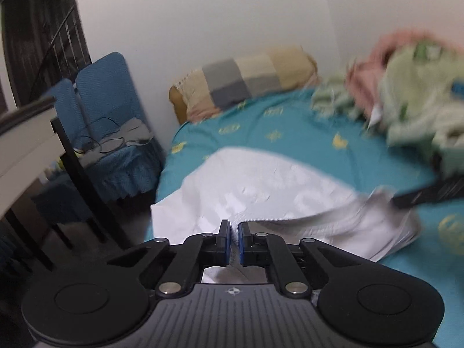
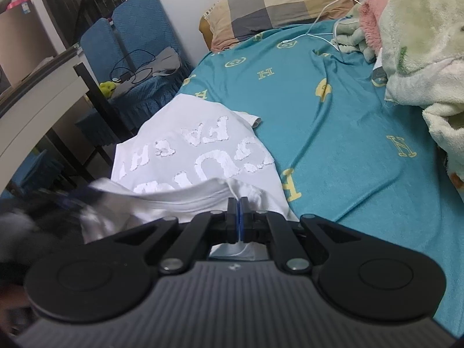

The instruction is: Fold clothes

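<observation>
A white T-shirt [image 1: 261,185] with raised white letters [image 2: 188,150] lies at the near left corner of a bed, partly hanging over its edge. My left gripper [image 1: 235,232] is shut on the shirt's ribbed near hem, with white cloth showing between the blue pads. In the right wrist view my right gripper [image 2: 239,207] is shut on a lifted fold of the same near edge. That edge stretches between the two grippers. Each gripper appears in the other's view only as a dark blur: the right gripper [image 1: 429,194] and the left gripper [image 2: 66,200].
The bed has a teal sheet [image 2: 348,116] with yellow prints. A checked pillow [image 2: 284,3] lies at its head beside a white cable [image 2: 327,14]. Plush green and pink blankets [image 2: 420,43] are piled on the right. A blue chair [image 2: 136,29] and a white desk [image 2: 37,95] stand left.
</observation>
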